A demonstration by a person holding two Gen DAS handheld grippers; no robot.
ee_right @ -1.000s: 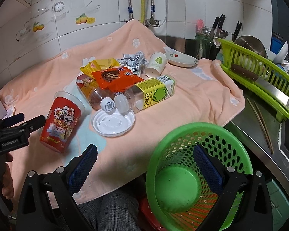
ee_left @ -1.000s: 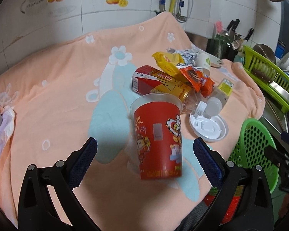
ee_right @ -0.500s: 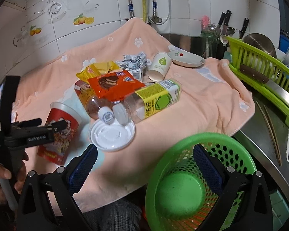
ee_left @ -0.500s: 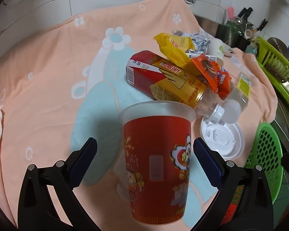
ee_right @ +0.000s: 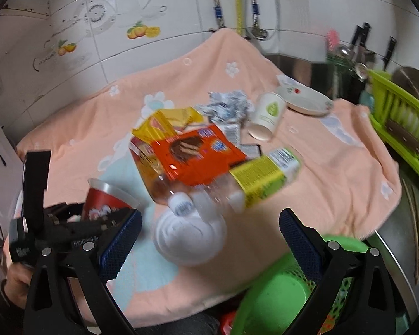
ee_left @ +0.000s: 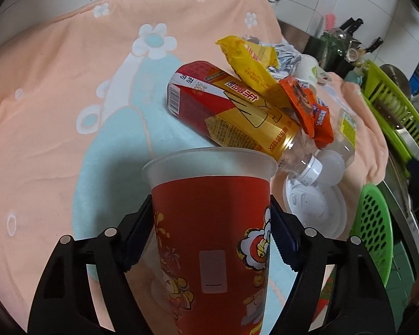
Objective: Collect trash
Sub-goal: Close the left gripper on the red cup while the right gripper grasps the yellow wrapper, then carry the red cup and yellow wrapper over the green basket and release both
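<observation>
We have the tall red paper cup with a frosted plastic rim (ee_left: pixel 212 240) standing upright squarely between the fingers of the left gripper (ee_left: pixel 211 240), its long axis running straight up from the peach flower-patterned towel (ee_left: pixel 56 117) that covers the surface. Those fingers have just been closing and now their blue pads (ee_left: pixel 138 237) sit against both sides of the cup, below the rim, so we judge it gripped. The left gripper is plainly the nearer one to this cup; the right gripper (ee_right: pixel 209 240) stands with its fingers wide apart and nothing between them, hanging over the white round plastic lid (ee_right: pixel 190 240) just beside the cup. The green perforated plastic basket (ee_right: pixel 276 298) lies beyond that lid from the cup, at the towel's near edge, so we judge the coming carry runs sideways across the lid. On the cup we see cartoon figures but no readable words; the red-and-gold carton (ee_left: pixel 226 111) behind the cup carries Chinese print and a barcode, too small for us to read.
</observation>
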